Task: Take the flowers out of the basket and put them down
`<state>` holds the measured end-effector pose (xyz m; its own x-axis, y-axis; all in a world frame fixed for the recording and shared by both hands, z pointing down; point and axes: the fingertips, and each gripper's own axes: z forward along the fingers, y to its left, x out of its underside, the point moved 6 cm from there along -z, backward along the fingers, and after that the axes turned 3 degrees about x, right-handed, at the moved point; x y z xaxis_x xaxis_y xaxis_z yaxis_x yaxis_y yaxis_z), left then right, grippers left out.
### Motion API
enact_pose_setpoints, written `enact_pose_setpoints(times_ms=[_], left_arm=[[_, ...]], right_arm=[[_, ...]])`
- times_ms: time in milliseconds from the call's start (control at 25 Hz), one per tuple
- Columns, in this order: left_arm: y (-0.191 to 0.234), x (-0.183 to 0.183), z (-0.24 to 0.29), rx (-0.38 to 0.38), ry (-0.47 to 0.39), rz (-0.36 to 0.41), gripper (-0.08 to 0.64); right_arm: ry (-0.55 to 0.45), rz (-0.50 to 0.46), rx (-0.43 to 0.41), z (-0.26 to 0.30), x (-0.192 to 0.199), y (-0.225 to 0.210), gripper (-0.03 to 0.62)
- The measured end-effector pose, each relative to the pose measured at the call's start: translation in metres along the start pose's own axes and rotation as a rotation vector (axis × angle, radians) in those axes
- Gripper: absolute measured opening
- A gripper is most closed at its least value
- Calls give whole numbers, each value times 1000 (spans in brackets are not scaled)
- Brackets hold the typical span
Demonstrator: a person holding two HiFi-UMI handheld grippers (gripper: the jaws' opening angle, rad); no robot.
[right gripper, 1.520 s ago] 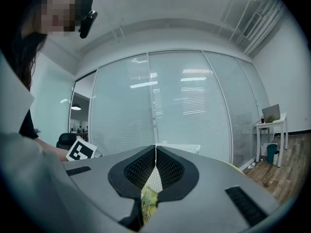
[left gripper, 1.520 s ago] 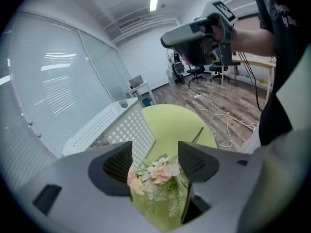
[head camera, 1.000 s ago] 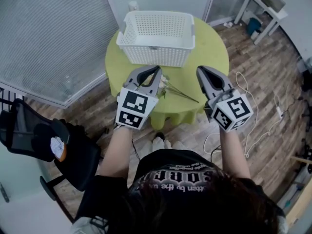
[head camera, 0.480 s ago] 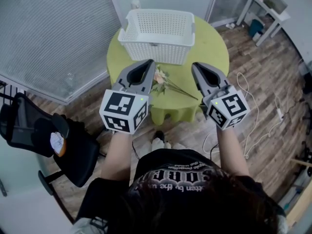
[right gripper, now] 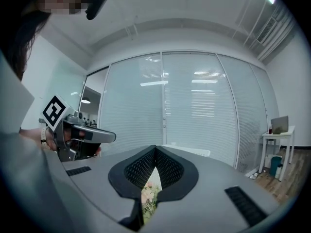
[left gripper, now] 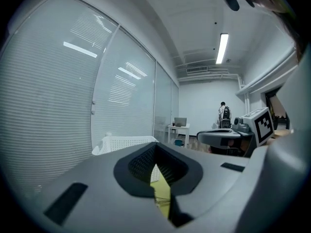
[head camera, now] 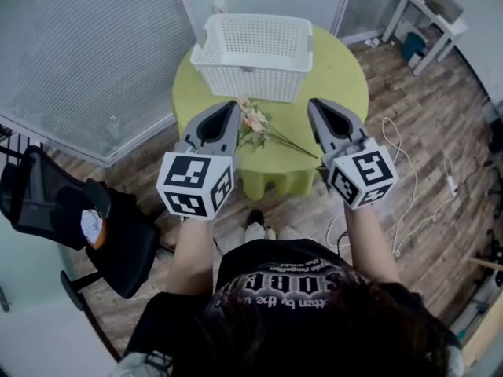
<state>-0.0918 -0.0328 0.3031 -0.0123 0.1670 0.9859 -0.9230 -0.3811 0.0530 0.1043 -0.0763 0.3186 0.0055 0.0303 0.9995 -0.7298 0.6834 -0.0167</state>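
- We see both arms reach forward, side by side. The left gripper (head camera: 233, 104) and the right gripper (head camera: 313, 103) both point away from the person, toward the white basket (head camera: 251, 85).
- The marker cubes sit at the near end, close to the person's body. The tips hang over the near part of the round green table (head camera: 346, 77).
- The flowers (head camera: 255, 122) lie on the table, out of the basket. They are between the two grippers and just in front of the basket.
- We see the pink and white blooms up by the left gripper's tip, near the basket. The thin stems run on a slant toward the near right edge and end by the right gripper.
- The left gripper's jaws are pressed together with nothing in them. Through the little gap under the tips we see only the green table.
- The right gripper's jaws are together too and hold nothing — the flowers show through its gap, lying on the table beyond.
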Motion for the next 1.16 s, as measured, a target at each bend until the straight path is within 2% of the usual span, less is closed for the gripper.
enact_pose_setpoints(times_ms=[480, 1160], left_arm=[[14, 5, -14, -73, 9, 14, 2], [26, 9, -14, -86, 16, -8, 2]], right_arm=[[-6, -22, 4, 0, -3, 9, 28], [7, -31, 36, 5, 0, -1, 28]])
